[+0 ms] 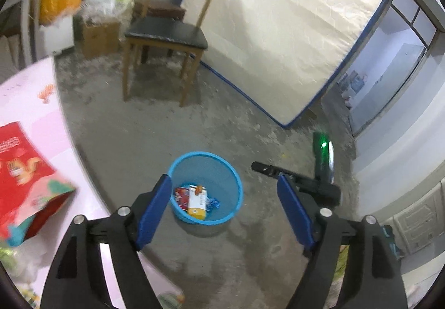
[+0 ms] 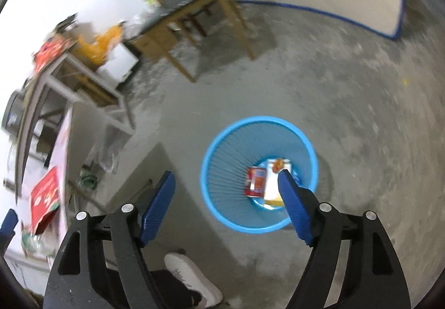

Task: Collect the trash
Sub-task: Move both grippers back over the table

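A blue trash bin [image 1: 233, 192] stands on the grey floor; it also shows in the right wrist view [image 2: 219, 197]. Inside lie a red can [image 2: 255, 180], a white and yellow carton [image 1: 197, 202] and a small orange scrap [image 2: 277, 165]. My left gripper [image 1: 225, 184] is open and empty above the bin's near side. My right gripper [image 2: 226, 179] is open and empty, high over the bin. The right gripper's black body [image 1: 303, 184] with a green light shows in the left wrist view. A red snack bag [image 1: 22, 170] lies on the pink table [image 1: 33, 103] at left.
A wooden chair [image 1: 167, 36] stands behind the bin. A white mattress [image 1: 292, 31] leans on the wall. A cardboard box [image 1: 97, 34] and orange bag [image 1: 55, 6] sit at back left. A white shoe [image 2: 192, 278] is below the right gripper. A metal-framed table [image 2: 83, 78] stands at left.
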Demonstrator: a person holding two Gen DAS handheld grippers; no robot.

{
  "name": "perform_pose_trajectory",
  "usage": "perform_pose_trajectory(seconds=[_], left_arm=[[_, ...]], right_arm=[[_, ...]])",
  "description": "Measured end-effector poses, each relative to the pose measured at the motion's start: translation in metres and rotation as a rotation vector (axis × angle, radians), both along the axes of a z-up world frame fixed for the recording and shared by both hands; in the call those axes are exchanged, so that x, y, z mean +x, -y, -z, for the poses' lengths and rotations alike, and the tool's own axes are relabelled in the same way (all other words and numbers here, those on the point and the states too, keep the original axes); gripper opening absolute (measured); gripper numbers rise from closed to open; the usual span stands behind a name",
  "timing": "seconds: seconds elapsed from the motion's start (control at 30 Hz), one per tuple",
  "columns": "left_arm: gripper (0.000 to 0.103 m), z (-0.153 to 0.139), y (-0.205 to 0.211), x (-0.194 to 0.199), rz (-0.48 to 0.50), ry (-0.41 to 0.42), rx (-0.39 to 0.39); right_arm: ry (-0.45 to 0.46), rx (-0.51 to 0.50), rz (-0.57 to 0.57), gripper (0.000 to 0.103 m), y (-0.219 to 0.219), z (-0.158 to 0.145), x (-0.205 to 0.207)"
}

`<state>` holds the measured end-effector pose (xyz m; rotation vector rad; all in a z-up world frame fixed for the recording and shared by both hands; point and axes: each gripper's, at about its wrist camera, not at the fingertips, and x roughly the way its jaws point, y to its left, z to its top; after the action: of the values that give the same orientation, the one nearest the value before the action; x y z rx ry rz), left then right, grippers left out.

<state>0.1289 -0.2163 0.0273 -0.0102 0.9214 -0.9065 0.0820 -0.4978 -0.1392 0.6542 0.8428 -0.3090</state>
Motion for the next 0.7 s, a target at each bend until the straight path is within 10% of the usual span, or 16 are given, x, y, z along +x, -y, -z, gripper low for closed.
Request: perform_pose_trajectory(seconds=[0.37, 0.7], left_arm=[[0.092, -0.024, -0.106, -0.034, -0.180, 0.189, 0.028], [0.092, -0.027, -0.185, -0.033, -0.368, 0.202, -0.026]], right_arm=[[0.121, -0.065, -0.354, 0.087, -0.111, -0.074, 0.045], [0.096, -0.079, -0.521, 0.087, -0.187, -0.097, 0.078]])
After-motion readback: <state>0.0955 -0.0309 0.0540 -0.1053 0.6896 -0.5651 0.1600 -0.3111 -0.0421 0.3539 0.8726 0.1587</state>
